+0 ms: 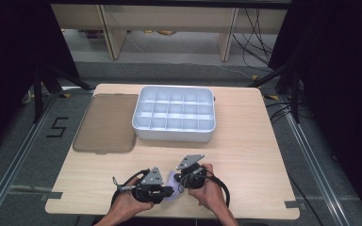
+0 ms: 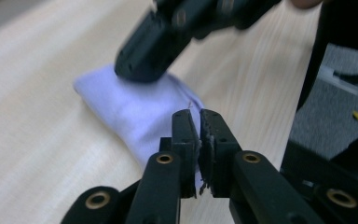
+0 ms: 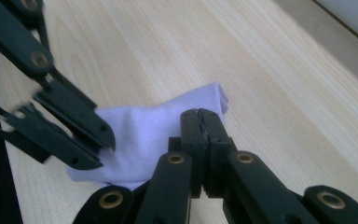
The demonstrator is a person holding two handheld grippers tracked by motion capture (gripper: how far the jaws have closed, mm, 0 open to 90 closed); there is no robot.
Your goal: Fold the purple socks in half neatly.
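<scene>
1. Both hands are low at the near edge of the worktop (image 1: 245,141), and a small pale lilac cloth (image 1: 173,184) lies right between the two grippers.
2. Left gripper (image 1: 169,190): in its own view its jaws stand together on the near hem of the cloth (image 2: 135,109), with a sliver of fabric pinched between the pads. It is clamped on the cloth.
3. Right gripper (image 1: 179,178): in its own view the jaws are pressed tight together with the cloth (image 3: 161,133) bunched up directly against them and just beyond. The fabric rises into the closed pads, so this one is clamped on the cloth too.
4. From the left gripper view, the right gripper (image 2: 142,63) comes down onto the far side of the cloth, opposite the left gripper's own jaws.
5. From the right gripper view, the left gripper (image 3: 107,140) bites the cloth's edge off to the left of the right gripper's own jaws.
6. The cloth sits crumpled, part lifted off the wood between the two grips.
7. Well beyond both grippers stands a white tray (image 1: 143,123) with many compartments. A brown lid (image 1: 106,125) lies flat just beside it, farther out from the left gripper.
</scene>
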